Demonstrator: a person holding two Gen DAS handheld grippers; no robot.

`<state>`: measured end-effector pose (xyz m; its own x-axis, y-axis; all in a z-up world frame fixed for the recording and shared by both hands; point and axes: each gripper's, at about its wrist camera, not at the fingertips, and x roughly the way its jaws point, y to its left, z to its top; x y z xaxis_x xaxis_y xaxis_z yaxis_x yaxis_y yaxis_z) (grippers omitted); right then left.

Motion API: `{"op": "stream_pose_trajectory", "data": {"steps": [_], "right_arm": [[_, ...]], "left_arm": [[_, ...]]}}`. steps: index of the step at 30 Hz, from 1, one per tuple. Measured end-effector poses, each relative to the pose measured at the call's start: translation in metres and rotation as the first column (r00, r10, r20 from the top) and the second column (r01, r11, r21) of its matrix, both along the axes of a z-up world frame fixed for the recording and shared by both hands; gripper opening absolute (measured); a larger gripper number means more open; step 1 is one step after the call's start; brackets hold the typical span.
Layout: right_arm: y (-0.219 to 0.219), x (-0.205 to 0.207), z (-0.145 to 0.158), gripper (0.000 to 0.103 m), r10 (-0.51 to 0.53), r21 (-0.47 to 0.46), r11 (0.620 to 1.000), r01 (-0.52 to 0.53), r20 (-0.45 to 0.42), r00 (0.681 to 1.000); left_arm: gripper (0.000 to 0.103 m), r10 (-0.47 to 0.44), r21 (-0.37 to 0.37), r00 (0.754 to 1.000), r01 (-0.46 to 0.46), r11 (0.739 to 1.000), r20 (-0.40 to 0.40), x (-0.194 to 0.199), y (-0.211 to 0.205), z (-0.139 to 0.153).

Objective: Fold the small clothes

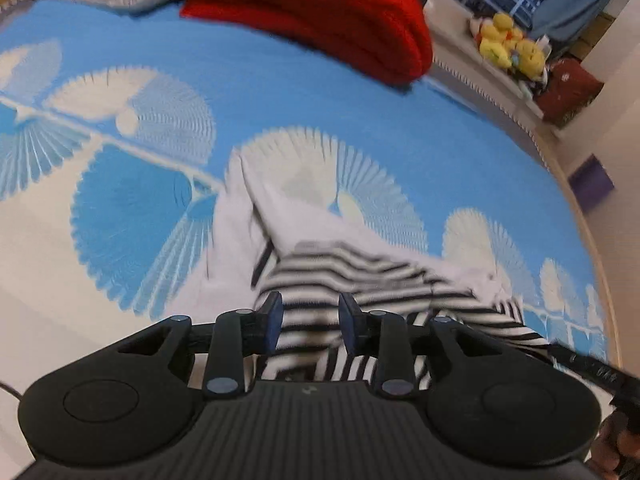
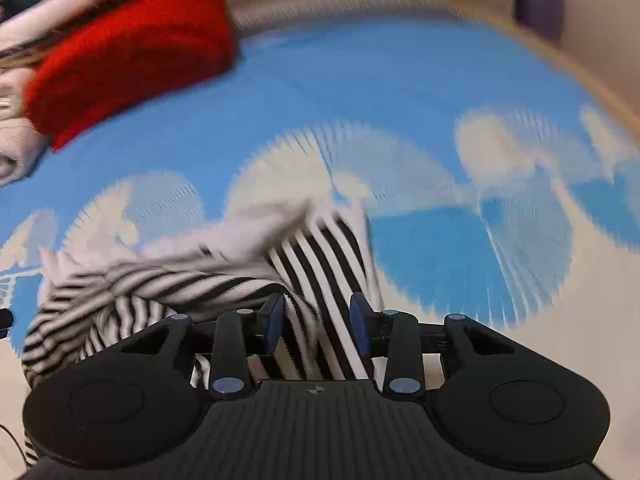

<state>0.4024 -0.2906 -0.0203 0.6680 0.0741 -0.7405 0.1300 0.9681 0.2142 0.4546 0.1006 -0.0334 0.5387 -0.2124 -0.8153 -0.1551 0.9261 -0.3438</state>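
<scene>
Left wrist view: the left hand-held gripper (image 1: pixel 310 322) stands narrowly parted over one black-and-white striped knit garment (image 1: pixel 360 276), which lies crumpled on the blue-and-cream fan-patterned mat (image 1: pixel 280 88); whether cloth is pinched cannot be told. One red knitted garment (image 1: pixel 320 12) lies well apart. Right wrist view: the right hand-held gripper (image 2: pixel 318 326) straddles striped fabric, grip likewise uncertain. Risk: thin, bunched fabric may slip or be caught in several layers, skewing the fold.
</scene>
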Motion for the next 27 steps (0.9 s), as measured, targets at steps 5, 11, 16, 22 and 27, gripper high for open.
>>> {"op": "stream_pose_trajectory", "data": {"steps": [5,11,16,22,27], "right_arm": [[0.004,0.009,-0.03,0.037,0.066,0.119,0.992,-0.042,-0.201,0.977],[-0.023,0.009,-0.03,0.04,-0.062,0.12,0.989,0.089,-0.207,0.976],[-0.02,0.013,-0.044,0.043,-0.015,0.164,0.984,0.063,-0.28,0.96],[-0.022,0.01,-0.024,0.043,-0.089,0.096,0.99,0.108,-0.185,0.979],[-0.025,0.007,-0.009,0.05,-0.007,0.287,0.958,0.026,-0.066,0.998]], "left_arm": [[0.026,0.094,0.149,0.963,-0.057,0.987,-0.254,0.006,0.008,-0.053],[0.026,0.093,0.276,0.985,-0.05,0.96,-0.143,0.008,-0.004,-0.024],[0.042,0.22,0.259,0.951,-0.161,0.953,-0.217,0.007,0.016,-0.033],[0.044,0.176,0.078,0.984,-0.175,0.982,-0.011,-0.001,0.019,0.012],[0.043,0.081,-0.117,0.995,-0.073,0.99,0.066,-0.004,0.012,0.015]]}}
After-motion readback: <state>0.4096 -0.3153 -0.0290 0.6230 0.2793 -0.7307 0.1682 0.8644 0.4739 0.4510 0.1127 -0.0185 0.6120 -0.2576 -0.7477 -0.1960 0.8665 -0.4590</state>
